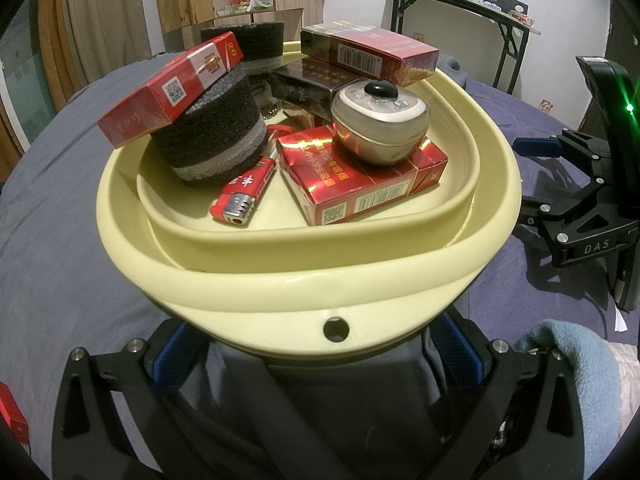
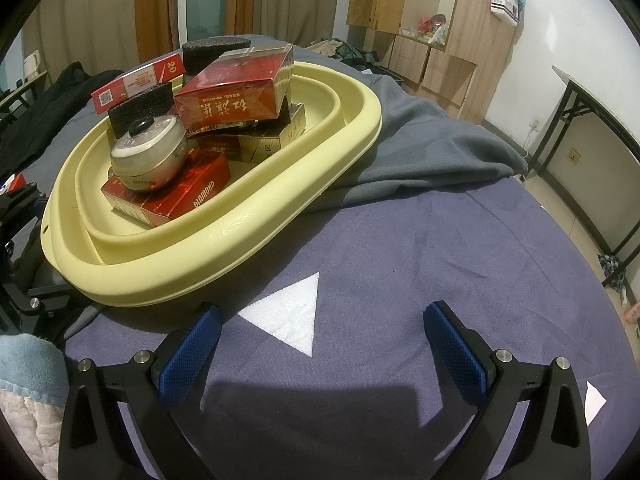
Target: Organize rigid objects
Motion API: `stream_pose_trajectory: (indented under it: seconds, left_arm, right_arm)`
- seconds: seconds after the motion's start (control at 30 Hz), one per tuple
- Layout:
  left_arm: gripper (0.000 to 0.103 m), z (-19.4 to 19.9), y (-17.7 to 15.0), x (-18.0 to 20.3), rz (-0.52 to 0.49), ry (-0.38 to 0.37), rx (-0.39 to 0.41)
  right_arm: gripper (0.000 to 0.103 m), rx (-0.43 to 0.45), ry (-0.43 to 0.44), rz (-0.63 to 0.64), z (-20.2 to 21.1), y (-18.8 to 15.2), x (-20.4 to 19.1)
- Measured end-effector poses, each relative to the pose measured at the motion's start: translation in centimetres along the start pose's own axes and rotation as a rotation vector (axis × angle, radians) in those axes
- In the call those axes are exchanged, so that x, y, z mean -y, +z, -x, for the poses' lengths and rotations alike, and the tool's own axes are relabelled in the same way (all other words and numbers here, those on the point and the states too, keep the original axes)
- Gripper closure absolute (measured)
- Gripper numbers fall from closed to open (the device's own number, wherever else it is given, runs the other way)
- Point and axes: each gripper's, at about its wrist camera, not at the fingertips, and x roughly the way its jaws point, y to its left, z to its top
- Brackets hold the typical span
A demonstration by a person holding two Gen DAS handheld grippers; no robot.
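A pale yellow basin (image 1: 312, 280) (image 2: 240, 232) sits on the bed. It holds several red cigarette packs (image 1: 360, 176) (image 2: 232, 96), two black foam cylinders (image 1: 212, 140), a red lighter (image 1: 244, 196) and a round silver tin (image 1: 380, 120) (image 2: 150, 156) resting on a pack. My left gripper (image 1: 316, 356) is open, its blue pads under the basin's near rim. My right gripper (image 2: 320, 344) is open and empty over the purple sheet, right of the basin; it also shows in the left wrist view (image 1: 532, 176).
A purple sheet (image 2: 440, 248) with a white triangle mark (image 2: 292, 312) covers the bed. A grey blanket (image 2: 420, 148) lies behind the basin. A red pack (image 1: 12, 412) lies at the far left. A folding table (image 2: 600, 120) stands right; wooden cabinets stand behind.
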Motion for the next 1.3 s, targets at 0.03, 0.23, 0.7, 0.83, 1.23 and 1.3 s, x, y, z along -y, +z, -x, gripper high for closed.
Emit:
stream_pose_trajectory:
  seconds: [0.03,0.23,0.7,0.83,1.23,1.3]
  left_arm:
    - [0.000,0.00,0.01,0.03,-0.001,0.002,0.000]
    - [0.000,0.30,-0.33,0.10,0.001,-0.001,0.001]
    - [0.000,0.30,-0.36,0.12,0.001,-0.001,0.000]
    - [0.000,0.30,-0.37,0.13,0.001,-0.001,0.000]
    - [0.000,0.40,-0.44,0.20,0.002,-0.003,0.002]
    - [0.000,0.43,-0.43,0.24,0.002,-0.002,0.002]
  right_arm:
    - [0.000,0.000,0.000,0.000,-0.01,0.01,0.04]
    - [0.000,0.000,0.000,0.000,-0.01,0.01,0.05]
    - [0.000,0.000,0.000,0.000,0.00,0.02,0.07]
    - [0.000,0.000,0.000,0.000,0.00,0.01,0.04]
    - [0.000,0.000,0.000,0.000,0.00,0.01,0.05]
    - [0.000,0.000,0.000,0.000,0.00,0.01,0.07]
